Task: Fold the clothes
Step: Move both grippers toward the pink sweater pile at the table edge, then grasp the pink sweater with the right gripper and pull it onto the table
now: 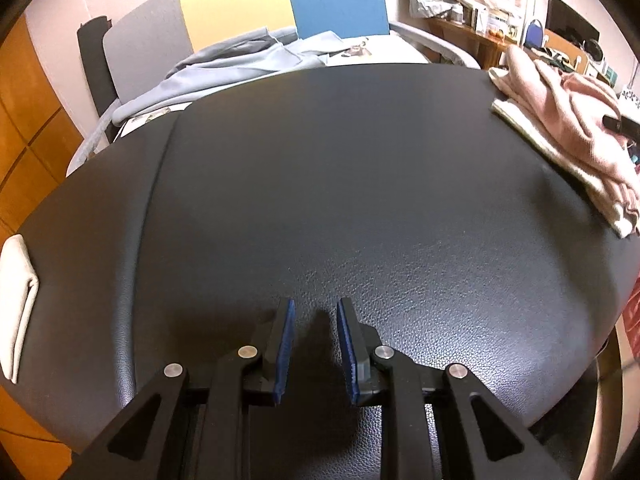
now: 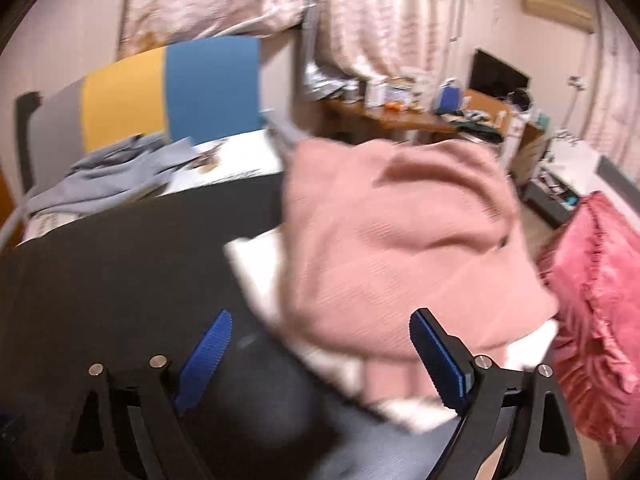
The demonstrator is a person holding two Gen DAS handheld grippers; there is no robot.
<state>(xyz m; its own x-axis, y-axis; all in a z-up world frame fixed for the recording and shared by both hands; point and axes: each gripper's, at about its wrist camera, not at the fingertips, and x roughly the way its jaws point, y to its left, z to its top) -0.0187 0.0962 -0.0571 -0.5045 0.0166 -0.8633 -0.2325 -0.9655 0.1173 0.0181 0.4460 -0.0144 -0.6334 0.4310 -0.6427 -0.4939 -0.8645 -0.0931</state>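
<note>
The pink garment [image 2: 396,240] lies crumpled on a white cloth [image 2: 260,268] at the right edge of my black worktop [image 1: 320,184], toward its far corner. Through the left camera I see the same heap at the far right, with a dark tip of the right tool resting over it.

My right hand-held gripper [image 2: 320,356] hangs just above the near side of that heap. Its jaws stand wide apart and the blue pads [image 2: 440,360] press on nothing, though the pink fabric's edge lies between them in the blurred view.

My left hand-held gripper [image 1: 316,344] is tilted down over the bare middle of the worktop near its front edge. Its jaws are narrowly apart, with nothing between them.

A folded beige cloth [image 1: 18,304] sits at the left edge. Beyond the far edge a grey-blue garment [image 1: 224,64] is draped over a bed with a grey, yellow and blue headboard [image 1: 280,4]. A crimson cushion [image 2: 596,312] lies off the right edge.
</note>
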